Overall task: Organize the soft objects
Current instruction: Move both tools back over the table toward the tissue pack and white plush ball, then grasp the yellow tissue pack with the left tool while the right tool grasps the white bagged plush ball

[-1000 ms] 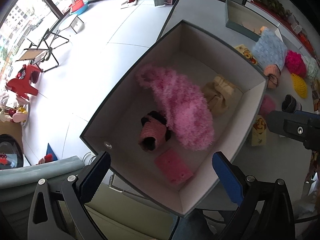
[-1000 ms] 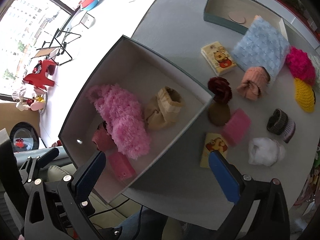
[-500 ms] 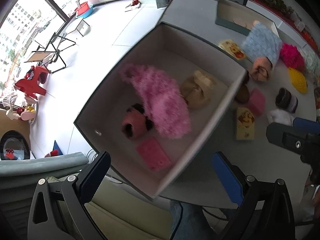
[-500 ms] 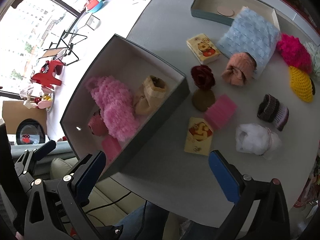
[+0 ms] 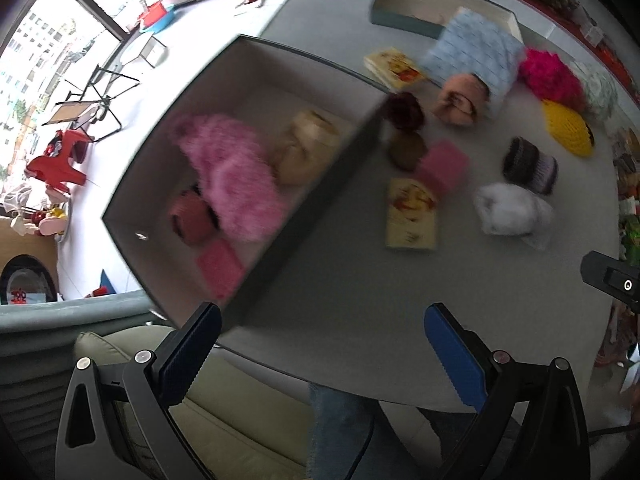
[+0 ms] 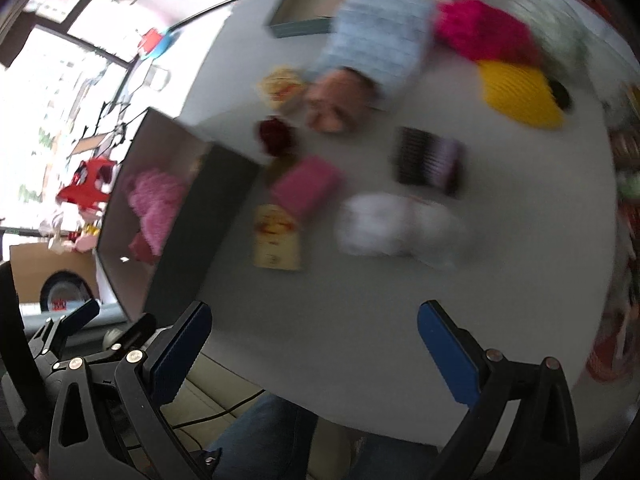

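Observation:
A dark grey box (image 5: 296,216) stands at the table's left edge and holds a fluffy pink piece (image 5: 232,176), a beige knit (image 5: 304,148), a pink roll and a pink sponge (image 5: 218,268). It also shows in the right wrist view (image 6: 188,216). On the table lie a white fluffy piece (image 5: 508,208) (image 6: 384,224), a pink sponge (image 5: 442,164) (image 6: 306,186), a brown knit cuff (image 5: 530,164), a yellow knit (image 5: 568,128) and a dark red flower (image 5: 404,112). My left gripper (image 5: 320,344) and right gripper (image 6: 314,340) are both open and empty, above the table's near edge.
A light blue cloth (image 5: 476,56), a magenta pom (image 5: 550,76), a peach roll (image 5: 460,100), two yellow tissue packs (image 5: 412,216) and a shallow teal tray (image 5: 404,20) lie further back. A sofa (image 5: 224,432) is below the table edge.
Both grippers have swung right, away from the box and toward the loose items on the table. Both stay open and empty; the views are motion-blurred now.

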The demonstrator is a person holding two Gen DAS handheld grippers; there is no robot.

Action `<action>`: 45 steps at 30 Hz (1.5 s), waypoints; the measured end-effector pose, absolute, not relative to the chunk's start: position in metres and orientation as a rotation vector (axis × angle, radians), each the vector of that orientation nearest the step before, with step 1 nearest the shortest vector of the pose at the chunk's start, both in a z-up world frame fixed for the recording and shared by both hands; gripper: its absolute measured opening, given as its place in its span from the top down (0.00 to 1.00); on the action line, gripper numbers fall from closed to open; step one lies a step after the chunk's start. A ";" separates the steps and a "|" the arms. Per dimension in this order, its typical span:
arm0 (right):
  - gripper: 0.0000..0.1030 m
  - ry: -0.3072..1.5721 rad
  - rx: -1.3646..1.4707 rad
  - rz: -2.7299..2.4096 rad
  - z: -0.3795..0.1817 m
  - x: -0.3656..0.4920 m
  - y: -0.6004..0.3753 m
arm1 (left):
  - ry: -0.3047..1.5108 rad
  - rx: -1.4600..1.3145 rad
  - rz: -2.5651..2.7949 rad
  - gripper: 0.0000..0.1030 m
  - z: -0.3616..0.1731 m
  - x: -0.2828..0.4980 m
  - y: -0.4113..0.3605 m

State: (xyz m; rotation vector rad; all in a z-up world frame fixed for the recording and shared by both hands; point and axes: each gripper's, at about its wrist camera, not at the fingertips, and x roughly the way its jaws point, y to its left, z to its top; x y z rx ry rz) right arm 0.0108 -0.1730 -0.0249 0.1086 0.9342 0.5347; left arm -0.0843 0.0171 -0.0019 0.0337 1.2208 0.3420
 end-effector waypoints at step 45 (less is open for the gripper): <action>0.04 0.680 -0.840 0.713 -0.102 0.099 -0.101 | 1.237 -0.175 0.334 0.00 -0.132 0.018 0.006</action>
